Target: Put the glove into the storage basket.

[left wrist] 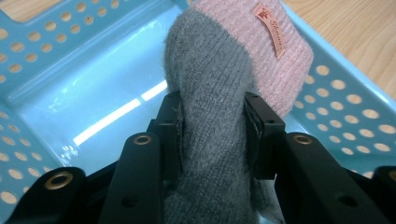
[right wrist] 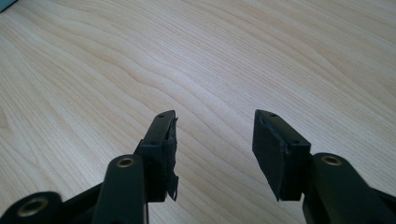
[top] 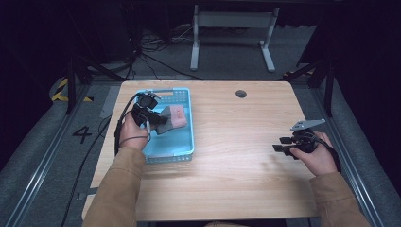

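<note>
Left gripper (left wrist: 212, 135): fingers pinching the grey-and-pink sock (left wrist: 219, 84) over the blue basket (top: 182, 142) at the counter's (top: 236, 161) left edge. Right gripper (right wrist: 212, 149): fingers spread, empty, near the right edge.

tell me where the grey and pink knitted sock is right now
In the high view the grey and pink knitted sock sits at table left, over the light blue perforated plastic basket, clamped in the left gripper jaws.

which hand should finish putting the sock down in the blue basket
Left. The left gripper is already shut on the grey and pink sock right over the blue basket, so it likely only needs to lower and let go. The right gripper is open over bare table, far from the basket.
</note>
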Motion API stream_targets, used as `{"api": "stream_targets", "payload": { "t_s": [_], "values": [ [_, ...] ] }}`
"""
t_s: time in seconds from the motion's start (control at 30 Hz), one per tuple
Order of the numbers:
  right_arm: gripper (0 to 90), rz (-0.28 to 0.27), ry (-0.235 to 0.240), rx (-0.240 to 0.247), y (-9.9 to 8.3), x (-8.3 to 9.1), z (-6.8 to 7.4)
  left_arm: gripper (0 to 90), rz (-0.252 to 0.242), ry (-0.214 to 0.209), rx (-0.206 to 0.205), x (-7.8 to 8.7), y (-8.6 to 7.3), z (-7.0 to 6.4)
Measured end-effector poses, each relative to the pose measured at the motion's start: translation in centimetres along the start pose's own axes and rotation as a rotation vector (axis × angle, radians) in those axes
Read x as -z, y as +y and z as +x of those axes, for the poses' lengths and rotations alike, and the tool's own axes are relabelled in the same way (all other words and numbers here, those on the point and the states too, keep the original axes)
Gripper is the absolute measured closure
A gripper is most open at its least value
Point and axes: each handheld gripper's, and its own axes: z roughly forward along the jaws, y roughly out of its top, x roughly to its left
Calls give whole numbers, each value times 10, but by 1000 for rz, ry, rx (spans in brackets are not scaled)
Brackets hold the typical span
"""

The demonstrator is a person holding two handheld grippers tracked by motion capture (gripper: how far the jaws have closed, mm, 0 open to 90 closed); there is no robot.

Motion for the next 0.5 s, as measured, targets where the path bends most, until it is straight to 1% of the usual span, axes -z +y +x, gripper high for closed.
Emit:
{"api": "stream_targets", "payload": {
  "t_s": [0.03, 0.1, 0.17, 0.37, 0.5],
  "values": [
    [512, 0, 0, 0, 0, 0, 0, 637, 0, 0, 0, 0, 0, 0],
    [511, 2, -2, -2, -1, 1, 0, 634, 28, 5, 5, -7, 1, 1],
    [512, 3, -5, -3, -2, 1, 0, 634, 45, -4, 5, -12, 1, 2],
    [509, 2, -9, -12, -7, 4, 1, 633, 80, -10, 15, -25, 2, 5],
    [508, -1, -14, -18, -10, 7, 1, 630, 109, 1, 12, -32, 3, 6]
  ]
}}
